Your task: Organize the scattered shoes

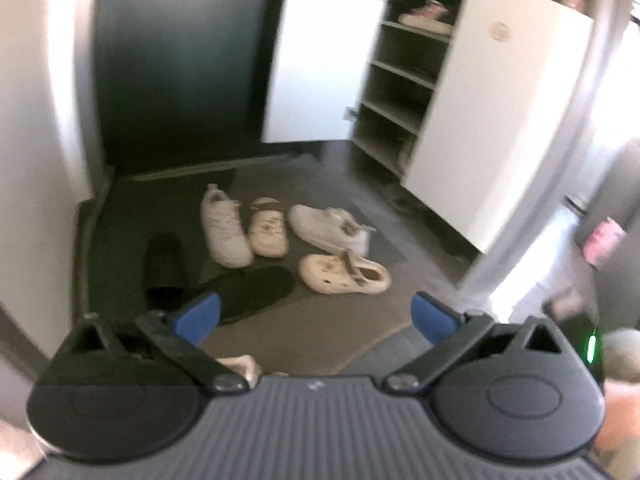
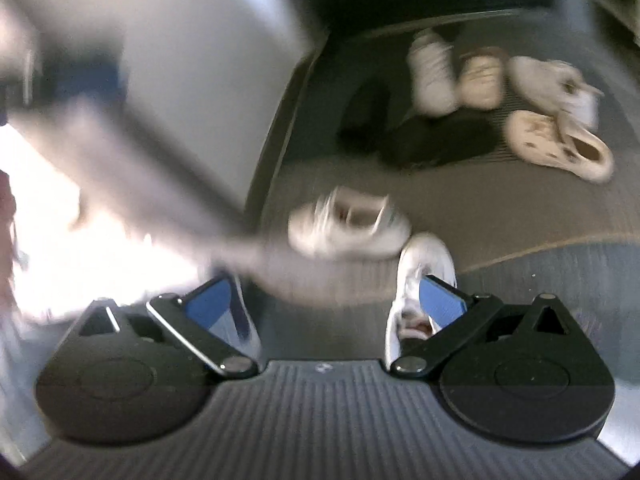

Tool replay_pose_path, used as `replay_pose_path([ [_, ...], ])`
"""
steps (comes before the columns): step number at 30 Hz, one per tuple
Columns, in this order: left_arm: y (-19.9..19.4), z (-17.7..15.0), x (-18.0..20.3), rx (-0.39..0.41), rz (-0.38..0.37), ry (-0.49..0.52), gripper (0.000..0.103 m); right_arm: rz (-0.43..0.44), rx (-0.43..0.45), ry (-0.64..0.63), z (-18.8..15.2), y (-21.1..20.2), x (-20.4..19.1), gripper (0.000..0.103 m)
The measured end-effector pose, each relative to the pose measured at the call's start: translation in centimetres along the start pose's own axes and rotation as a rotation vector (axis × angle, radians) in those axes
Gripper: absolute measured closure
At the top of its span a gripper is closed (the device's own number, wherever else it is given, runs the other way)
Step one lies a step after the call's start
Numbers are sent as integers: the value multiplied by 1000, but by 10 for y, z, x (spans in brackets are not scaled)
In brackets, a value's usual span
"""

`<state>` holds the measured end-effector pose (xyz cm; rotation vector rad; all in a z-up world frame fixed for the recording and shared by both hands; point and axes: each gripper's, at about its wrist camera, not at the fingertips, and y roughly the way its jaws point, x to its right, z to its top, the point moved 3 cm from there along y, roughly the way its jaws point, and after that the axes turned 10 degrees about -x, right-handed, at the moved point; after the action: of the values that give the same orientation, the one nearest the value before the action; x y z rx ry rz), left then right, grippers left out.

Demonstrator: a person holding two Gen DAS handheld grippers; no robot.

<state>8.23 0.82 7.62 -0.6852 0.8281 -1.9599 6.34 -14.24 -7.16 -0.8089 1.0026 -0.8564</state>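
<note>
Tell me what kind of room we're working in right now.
Most likely a home entryway. Loose shoes lie on a dark floor mat, among them a white sneaker and a cream clog, and a shoe cabinet stands with its white door open, showing shelves.

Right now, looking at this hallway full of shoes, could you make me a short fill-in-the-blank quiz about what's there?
1. The cabinet with shelves has its door standing ____.
2. The cream clog lies on the ____.
3. Between the left gripper fingers there is ____.
4. The two slippers beside the white sneakers are coloured ____.

Missing words: open; floor; nothing; black
</note>
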Motion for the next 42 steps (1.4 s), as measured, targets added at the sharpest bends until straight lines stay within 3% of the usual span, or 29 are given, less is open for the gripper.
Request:
replay_pose_path([
  [4, -14, -3, -19, 65, 49, -61, 0, -33, -75, -262, 11, 34, -35, 0],
  [7, -24, -8, -39, 104, 94, -177, 0, -13, -112, -394, 29, 64, -49, 0],
  [10, -30, -17, -68, 105, 68, -316, 0, -76, -200, -532, 55, 126, -52, 3],
  [14, -32, -22, -91, 105, 74, -383, 0, -163, -237, -707, 81, 201, -53, 7],
  [16, -34, -24, -102, 126, 104, -405, 0, -178, -244, -735, 94, 233, -47, 7],
  [18, -36, -26, -113, 135, 144, -428, 0, -188, -256, -714, 107, 270, -33, 7],
  [21, -38, -25, -128, 151, 181, -460, 0, -207, -272, -671, 118, 311, -14, 20],
  [25, -41, -19, -137, 178, 199, -480, 0, -179, -266, -601, 126, 338, 7, 33],
  [29, -33, -10, -136, 172, 209, -484, 0, -158, -317, -584, 126, 361, 21, 39],
  [31, -24, -5, -135, 156, 201, -485, 0, -186, -382, -552, 122, 378, 31, 44],
  [32, -20, -2, -133, 149, 195, -484, 0, -175, -391, -527, 121, 381, 35, 50],
  [34, -14, 1, -129, 136, 190, -478, 0, -151, -390, -485, 119, 385, 38, 53],
  [36, -9, 3, -127, 129, 194, -473, 0, -131, -388, -469, 118, 384, 38, 64],
  [42, -2, 6, -116, 130, 207, -447, 0, -110, -342, -260, 120, 375, 38, 68],
])
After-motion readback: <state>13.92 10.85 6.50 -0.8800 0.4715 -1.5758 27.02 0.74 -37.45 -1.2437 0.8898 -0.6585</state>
